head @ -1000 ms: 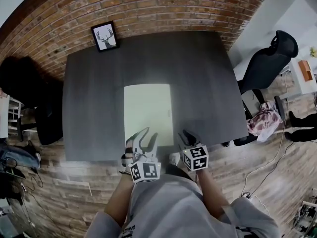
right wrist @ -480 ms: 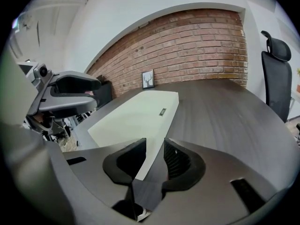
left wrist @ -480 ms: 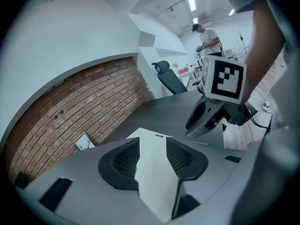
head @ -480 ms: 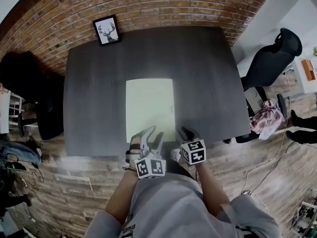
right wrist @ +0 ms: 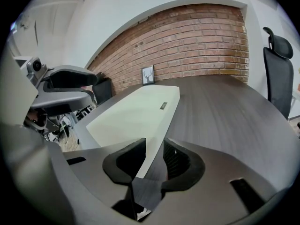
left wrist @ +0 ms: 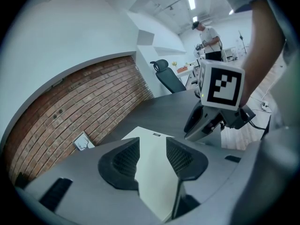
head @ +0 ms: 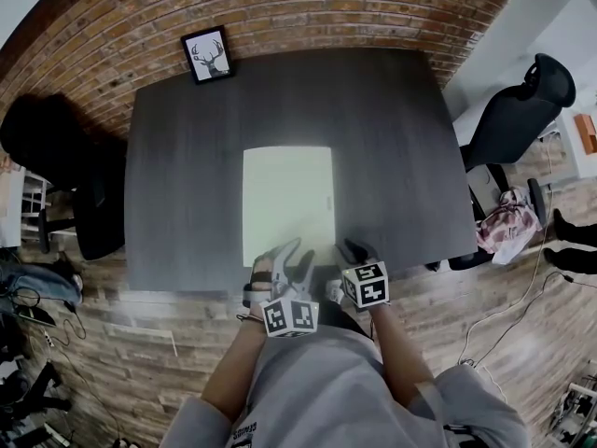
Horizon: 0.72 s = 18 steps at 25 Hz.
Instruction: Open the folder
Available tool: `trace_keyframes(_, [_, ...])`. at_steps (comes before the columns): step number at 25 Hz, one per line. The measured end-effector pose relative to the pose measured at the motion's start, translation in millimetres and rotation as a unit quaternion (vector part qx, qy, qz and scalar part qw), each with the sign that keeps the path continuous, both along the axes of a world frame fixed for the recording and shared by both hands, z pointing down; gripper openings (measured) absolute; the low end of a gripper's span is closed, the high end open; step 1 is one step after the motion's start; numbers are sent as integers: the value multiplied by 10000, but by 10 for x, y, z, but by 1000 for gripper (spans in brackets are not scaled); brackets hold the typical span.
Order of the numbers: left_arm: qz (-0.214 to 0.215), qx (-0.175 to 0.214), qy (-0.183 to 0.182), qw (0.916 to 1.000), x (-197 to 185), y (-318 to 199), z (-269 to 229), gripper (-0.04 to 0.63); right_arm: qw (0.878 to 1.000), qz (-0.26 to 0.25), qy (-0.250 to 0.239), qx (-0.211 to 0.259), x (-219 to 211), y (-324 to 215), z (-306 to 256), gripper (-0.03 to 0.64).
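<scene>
A pale green folder (head: 287,203) lies closed and flat in the middle of the dark table (head: 401,157), with a small label near its right edge. My left gripper (head: 291,259) hovers at the folder's near edge, open, its jaws having just been opening. In the left gripper view, the folder (left wrist: 152,177) shows beyond the left gripper (left wrist: 152,146), with nothing between the pads. My right gripper (head: 353,248) hangs by the folder's near right corner, open, its jaws also just opening. In the right gripper view, the folder's edge (right wrist: 136,111) runs ahead of the empty right gripper (right wrist: 154,150).
A framed deer picture (head: 209,54) leans on the brick wall at the table's far left corner. One black office chair (head: 518,110) stands to the right and another dark chair (head: 65,175) to the left. A person (left wrist: 208,34) stands far off.
Both grippers have sunk a little toward the folder's near edge, and the left one has drifted slightly right. The folder has not moved.
</scene>
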State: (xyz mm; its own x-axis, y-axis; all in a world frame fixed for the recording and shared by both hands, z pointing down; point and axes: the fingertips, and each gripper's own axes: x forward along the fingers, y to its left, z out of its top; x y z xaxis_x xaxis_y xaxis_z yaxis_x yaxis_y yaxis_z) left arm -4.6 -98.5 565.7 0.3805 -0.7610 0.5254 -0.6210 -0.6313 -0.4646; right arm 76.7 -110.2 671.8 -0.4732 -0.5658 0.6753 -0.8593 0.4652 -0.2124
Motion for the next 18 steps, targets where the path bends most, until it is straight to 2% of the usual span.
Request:
trace_keyframes(9, [383, -273, -314, 9984, 84, 75, 224, 176, 10000, 28, -2, -16, 12, -7, -2, 101])
trace_keyframes(18, [1160, -608, -888, 9874, 292, 226, 559, 179, 10000, -7, 22, 3, 14, -10, 27, 101])
